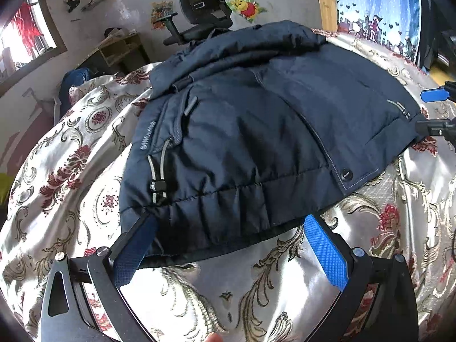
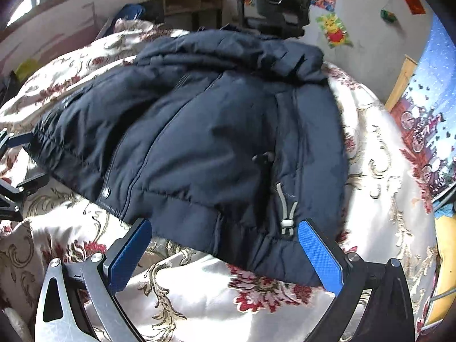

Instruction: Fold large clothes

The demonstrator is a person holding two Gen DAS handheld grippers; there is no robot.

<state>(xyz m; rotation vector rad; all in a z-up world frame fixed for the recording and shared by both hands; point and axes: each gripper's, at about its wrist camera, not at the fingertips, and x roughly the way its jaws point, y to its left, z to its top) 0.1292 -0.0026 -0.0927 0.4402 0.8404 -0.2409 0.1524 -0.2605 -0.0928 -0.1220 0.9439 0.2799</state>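
A dark navy padded jacket point(image 1: 250, 131) lies spread on a bed, hood at the far end and elastic hem toward me. In the left wrist view my left gripper point(image 1: 230, 242) stands open at the hem's left corner, with the hem lying between its blue pads point(image 1: 325, 253). My right gripper point(image 1: 431, 112) shows at the right edge, open beside the jacket's other corner. In the right wrist view the jacket point(image 2: 199, 131) fills the middle. The right gripper point(image 2: 225, 245) is open there, its fingertips touching the hem near a grey drawcord toggle point(image 2: 286, 223). The left gripper point(image 2: 22, 161) shows at the left edge.
The bed wears a shiny cream bedspread point(image 1: 216, 293) with red and gold flowers. Behind the bed stand a black office chair point(image 1: 205, 2) and a wooden desk point(image 1: 119, 48). A blue patterned curtain point(image 1: 376, 8) hangs at the right, a window point(image 1: 25, 34) at the left.
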